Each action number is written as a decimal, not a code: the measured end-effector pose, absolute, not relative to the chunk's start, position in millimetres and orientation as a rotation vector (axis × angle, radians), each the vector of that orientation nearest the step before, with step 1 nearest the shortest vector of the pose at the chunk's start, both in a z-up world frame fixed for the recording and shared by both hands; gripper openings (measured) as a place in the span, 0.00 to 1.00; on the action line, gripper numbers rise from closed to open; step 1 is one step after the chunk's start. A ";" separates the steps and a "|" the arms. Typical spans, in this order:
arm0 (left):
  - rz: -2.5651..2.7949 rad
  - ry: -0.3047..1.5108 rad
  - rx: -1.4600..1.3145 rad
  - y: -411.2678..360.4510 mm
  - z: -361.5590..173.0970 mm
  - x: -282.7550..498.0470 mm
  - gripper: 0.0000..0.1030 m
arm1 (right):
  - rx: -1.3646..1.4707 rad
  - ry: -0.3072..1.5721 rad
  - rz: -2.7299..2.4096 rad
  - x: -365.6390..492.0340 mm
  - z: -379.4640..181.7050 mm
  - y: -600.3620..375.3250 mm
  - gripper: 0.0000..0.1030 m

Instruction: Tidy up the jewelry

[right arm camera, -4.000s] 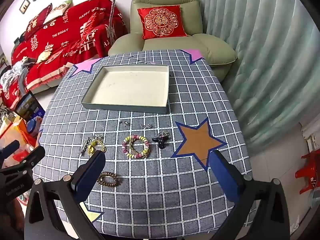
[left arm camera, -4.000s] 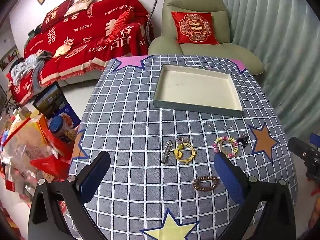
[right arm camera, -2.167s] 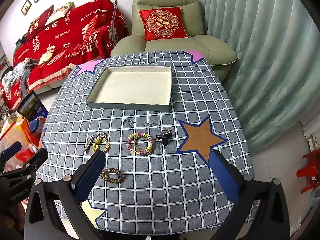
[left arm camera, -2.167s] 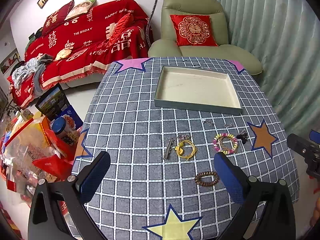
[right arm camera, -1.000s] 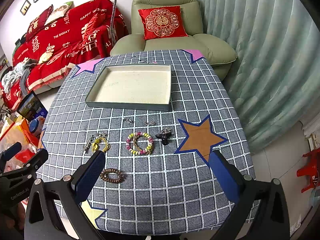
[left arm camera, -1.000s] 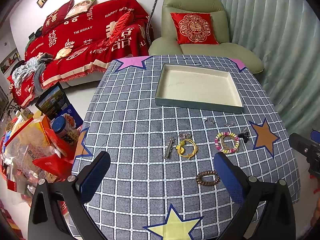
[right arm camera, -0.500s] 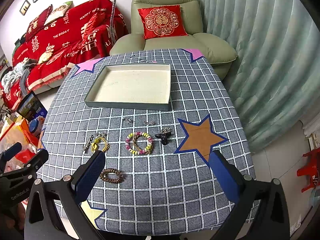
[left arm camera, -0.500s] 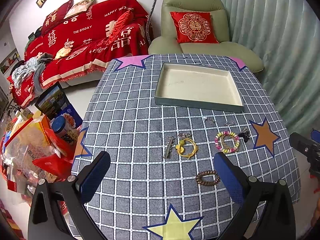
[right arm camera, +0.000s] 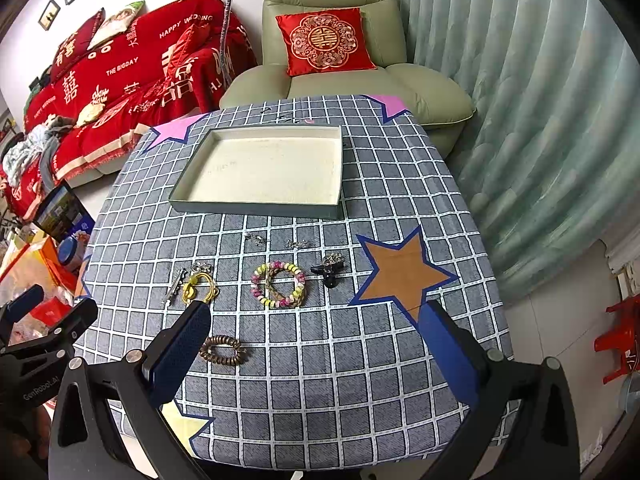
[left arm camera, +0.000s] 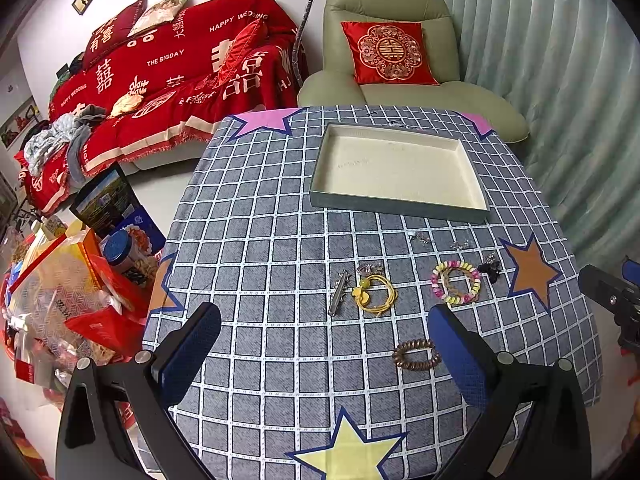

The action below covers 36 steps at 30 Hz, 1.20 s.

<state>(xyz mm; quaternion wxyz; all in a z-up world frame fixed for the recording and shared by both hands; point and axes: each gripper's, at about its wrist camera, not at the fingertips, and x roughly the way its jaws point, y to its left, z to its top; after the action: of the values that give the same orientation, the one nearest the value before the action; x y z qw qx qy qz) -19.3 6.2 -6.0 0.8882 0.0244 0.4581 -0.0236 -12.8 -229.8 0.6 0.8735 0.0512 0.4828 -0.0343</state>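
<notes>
left wrist: the left claw is held apart and empty; the brown coil band lies just ahead between its fingers, springy and best pinched across one side.

right wrist: the right claw is likewise spread and empty; the beaded bracelet lies ahead, light and likely slippery, the tray beyond.

Grid-check tablecloth: woven cloth, matt, slightly coarse. Tray: matt grey-green card-like walls, cream matt liner, faintly scuffed. Hair clip: shiny metal. Yellow cord bracelet: smooth, slight sheen. Pastel bead bracelet: glossy beads. Brown coil hair tie: glossy, plastic-looking. Left gripper and right gripper: matt black plastic frames, blue textured pads. Armchair: smooth, leather-like. Curtain: sheer pleated fabric.
</notes>
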 end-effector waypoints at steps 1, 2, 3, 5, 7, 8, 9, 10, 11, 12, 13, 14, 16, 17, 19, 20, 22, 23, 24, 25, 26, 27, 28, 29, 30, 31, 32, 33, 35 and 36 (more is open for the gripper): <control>-0.048 0.954 0.051 7.0 -7.2 -20.5 1.00 | 0.107 1.009 -0.072 -12.3 1.4 -230.0 1.00; -0.048 0.956 0.051 7.9 -8.5 -21.4 1.00 | 0.107 1.009 -0.072 -12.0 2.1 -230.2 1.00; -0.048 0.959 0.052 6.9 -8.9 -18.8 1.00 | 0.107 1.011 -0.072 -12.7 0.5 -229.7 1.00; -0.049 0.964 0.053 8.1 -10.9 -19.2 1.00 | 0.109 1.016 -0.073 -12.3 -0.6 -229.5 1.00; -0.049 0.969 0.055 9.1 -12.3 -18.1 1.00 | 0.111 1.023 -0.076 -12.6 -3.2 -228.9 1.00; -0.049 0.973 0.055 9.9 -13.4 -16.7 1.00 | 0.113 1.027 -0.077 -12.0 -3.5 -229.7 1.00; -0.049 0.978 0.055 8.9 -12.0 -13.5 1.00 | 0.116 1.032 -0.081 -12.7 -5.9 -229.4 1.00; -0.049 0.983 0.055 9.6 -13.5 -13.0 1.00 | 0.119 1.037 -0.083 -11.0 -6.4 -230.4 1.00; -0.049 0.992 0.055 11.7 -16.2 -12.8 1.00 | 0.123 1.042 -0.086 -8.8 -6.4 -231.0 1.00; -0.048 0.999 0.056 11.5 -17.0 -10.2 1.00 | 0.128 1.049 -0.090 -8.9 -9.0 -231.2 1.00; -0.049 1.010 0.054 13.7 -20.1 -9.3 1.00 | 0.132 1.055 -0.092 -7.4 -9.0 -232.6 1.00; -0.050 1.022 0.052 15.1 -22.9 -7.4 1.00 | 0.137 1.061 -0.094 -6.5 -10.0 -233.4 1.00; -0.052 1.047 0.045 16.8 -28.4 -1.9 1.00 | 0.150 1.080 -0.097 -5.7 -14.9 -234.1 1.00; -0.056 1.060 0.041 18.2 -31.8 0.4 1.00 | 0.155 1.087 -0.098 -3.9 -15.0 -234.7 1.00; -0.066 1.085 0.036 21.6 -39.2 4.7 1.00 | 0.176 1.111 -0.097 -2.1 -21.4 -235.9 1.00; -0.074 1.100 0.036 23.0 -44.0 7.2 1.00 | 0.188 1.123 -0.095 -0.3 -24.5 -236.7 1.00; -0.085 1.123 0.046 23.5 -52.4 12.9 1.00 | 0.213 1.158 -0.098 4.2 -33.4 -238.5 1.00; -0.091 1.136 0.060 24.5 -59.0 16.0 1.00 | 0.219 1.167 -0.100 5.7 -36.3 -239.0 1.00; -0.094 1.145 0.075 24.4 -64.7 19.1 1.00 | 0.229 1.184 -0.103 8.2 -42.4 -239.7 1.00; -0.097 1.153 0.089 24.4 -70.2 22.4 1.00 | 0.239 1.200 -0.107 10.5 -47.8 -239.9 1.00; -0.101 1.159 0.101 24.4 -76.4 26.1 1.00 | 0.249 1.216 -0.110 12.8 -53.2 -240.7 1.00; -0.106 1.168 0.110 23.6 -80.8 29.4 1.00 | 0.265 1.235 -0.116 16.1 -60.3 -241.8 1.00; -0.110 1.182 0.120 23.8 -88.5 34.0 1.00 | 0.283 1.251 -0.123 19.7 -67.5 -243.4 1.00; -0.114 1.194 0.127 24.0 -94.8 38.3 1.00 | 0.295 1.261 -0.128 22.4 -72.0 -244.5 1.00; -0.117 1.202 0.129 24.3 -99.7 41.9 1.00 | 0.314 1.276 -0.138 27.5 -80.6 -246.2 1.00; -0.120 1.206 0.130 24.5 -103.5 45.0 1.00 | 0.324 1.285 -0.145 32.0 -87.1 -247.5 1.00; -0.125 1.209 0.132 24.5 -108.3 49.0 1.00 | 0.330 1.292 -0.148 35.3 -91.3 -247.3 1.00; -0.130 1.210 0.134 24.4 -112.0 52.0 1.00 | 0.345 1.302 -0.149 40.8 -98.7 -247.8 1.00; -0.140 1.213 0.139 23.9 -119.0 58.0 1.00 | 0.365 1.315 -0.145 49.0 -108.6 -247.4 1.00; -0.145 1.213 0.141 23.7 -122.6 61.3 1.00 | 0.372 1.318 -0.144 53.0 -112.5 -247.3 0.98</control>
<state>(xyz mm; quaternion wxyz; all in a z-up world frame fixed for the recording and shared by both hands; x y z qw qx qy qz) 61.3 23.7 -122.6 0.8169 0.0661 0.5689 -0.0681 53.0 -247.3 -112.5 0.7722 0.1716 0.6082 -0.0663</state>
